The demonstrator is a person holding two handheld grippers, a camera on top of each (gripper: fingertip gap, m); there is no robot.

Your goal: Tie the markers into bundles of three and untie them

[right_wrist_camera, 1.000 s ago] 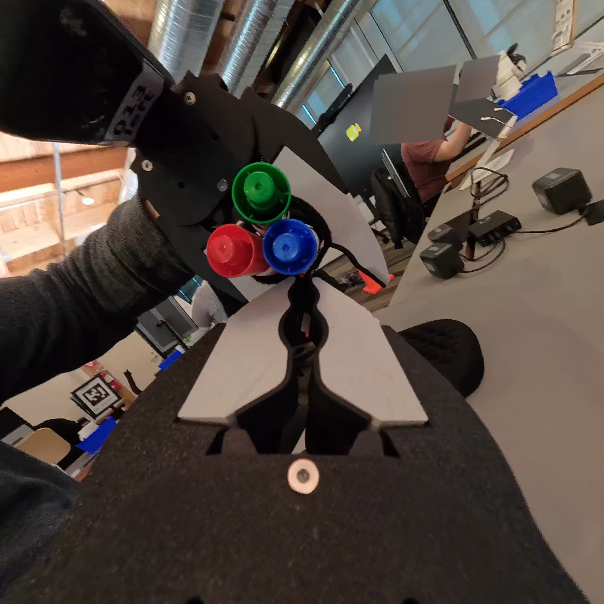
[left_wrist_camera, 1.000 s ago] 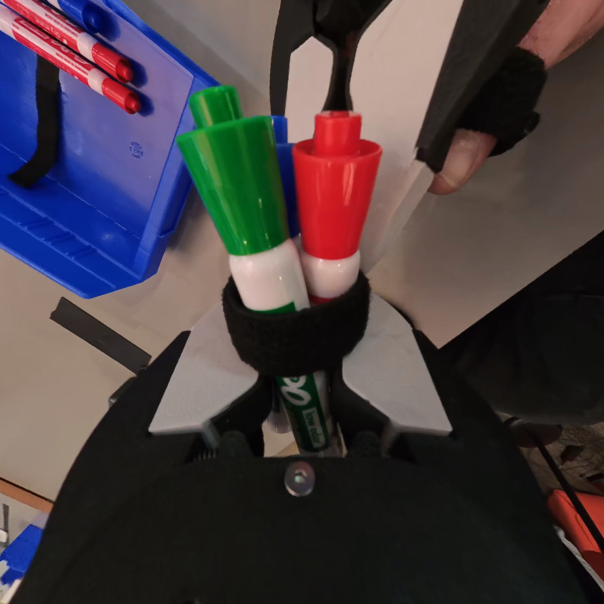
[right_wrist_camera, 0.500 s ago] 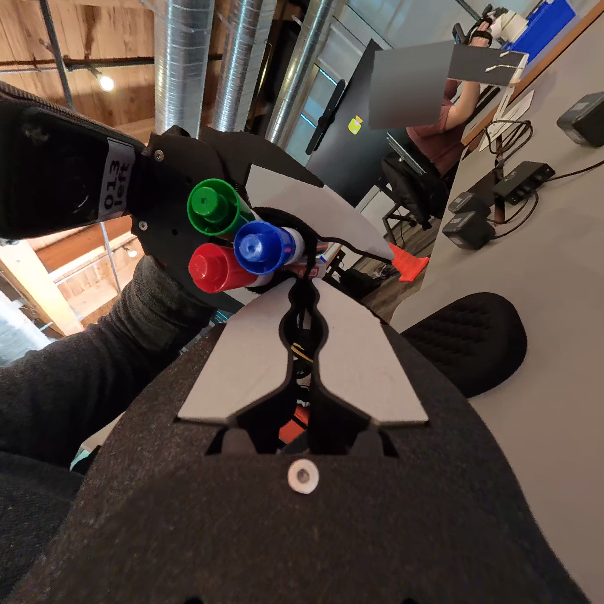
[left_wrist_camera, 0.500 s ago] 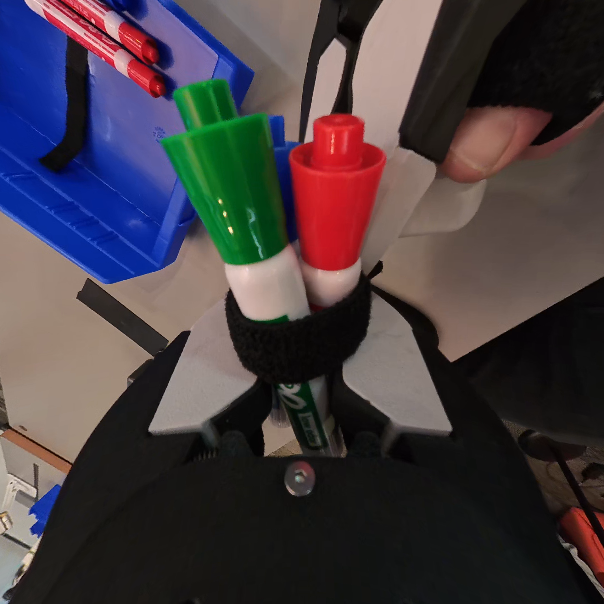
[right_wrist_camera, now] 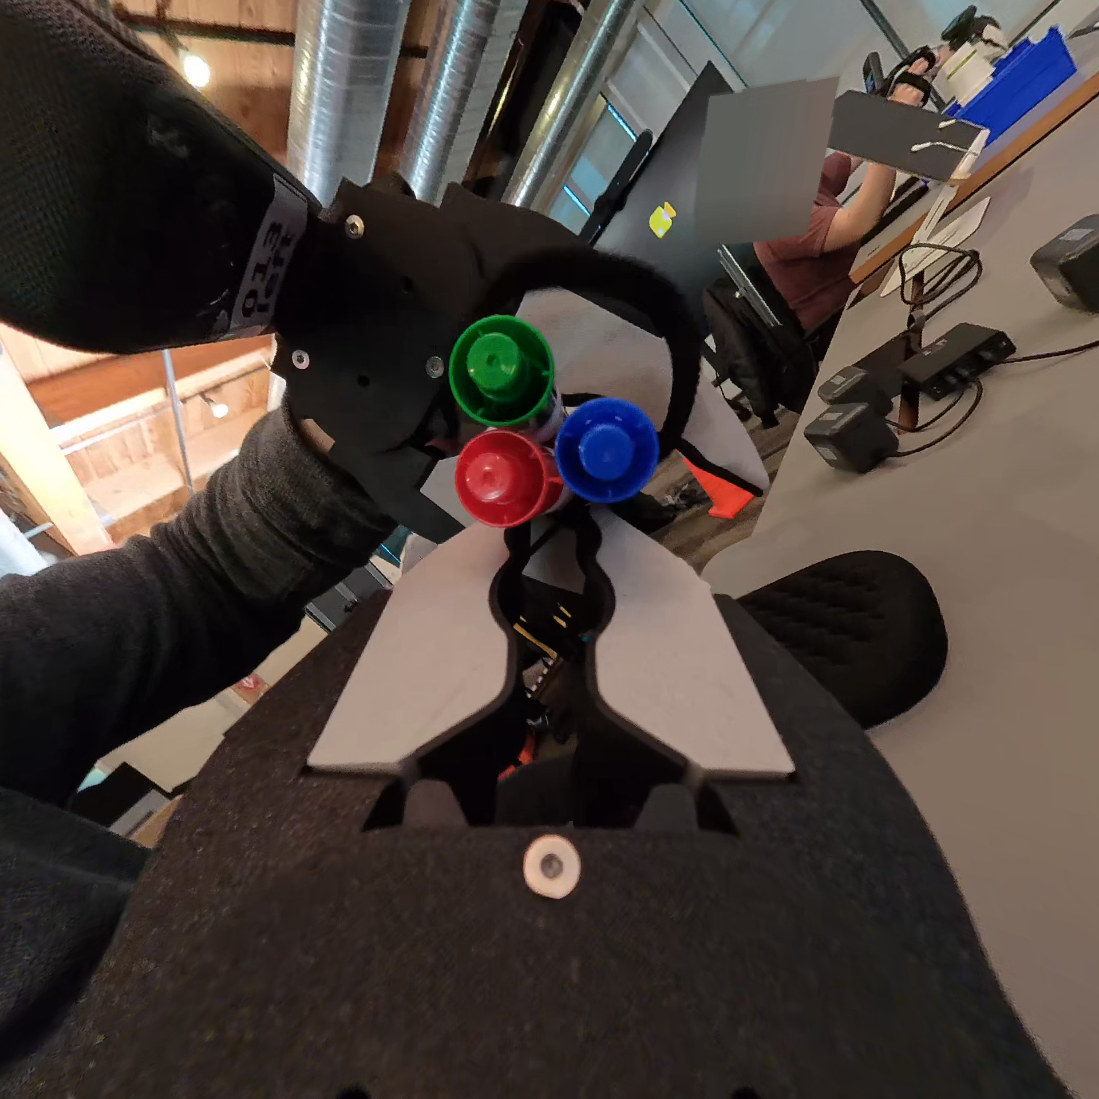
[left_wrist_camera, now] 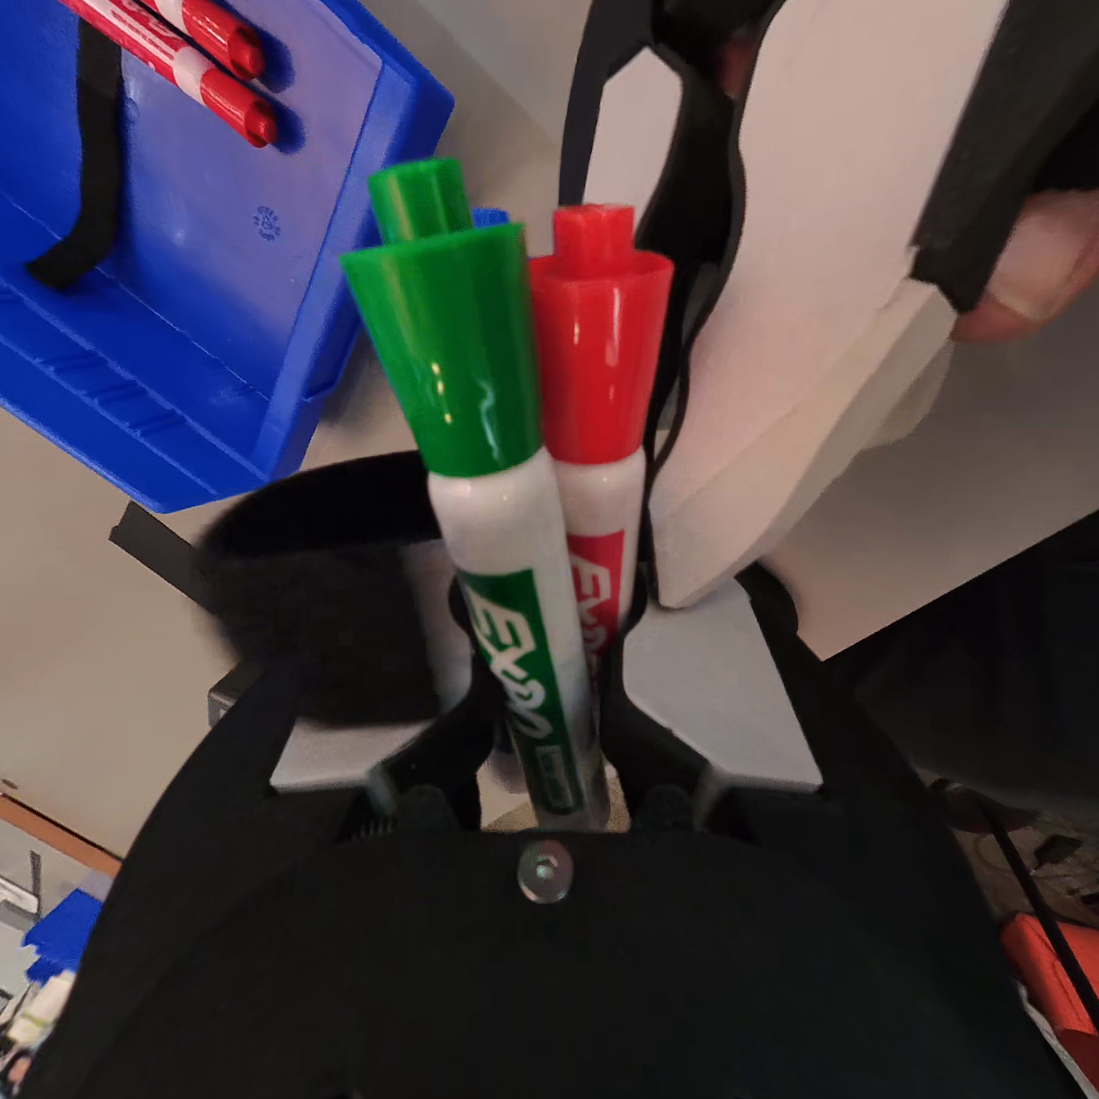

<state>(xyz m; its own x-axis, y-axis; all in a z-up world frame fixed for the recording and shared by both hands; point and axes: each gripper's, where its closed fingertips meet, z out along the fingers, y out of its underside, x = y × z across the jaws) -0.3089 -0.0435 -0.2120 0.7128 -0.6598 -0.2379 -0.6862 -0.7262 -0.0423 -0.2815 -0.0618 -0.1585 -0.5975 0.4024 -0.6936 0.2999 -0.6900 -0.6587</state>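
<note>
My left gripper is shut on three markers held upright: a green one, a red one and a blue one that the left wrist view mostly hides. The black velcro strap is off the markers and stands out in a loose loop to their left. In the right wrist view the strap arcs over the marker caps and down into my right gripper, which is shut on its end, just below the caps.
A blue bin on the pale table holds two red markers and another black strap. A black office chair stands by the grey table with power adapters. A person sits at a far desk. Some 5 cm of space lies between my two pairs of fingers.
The strap that was wrapped tight round the three markers has been pulled open and now hangs loose. The right gripper kept hold of its end and moved closer beside the markers.
</note>
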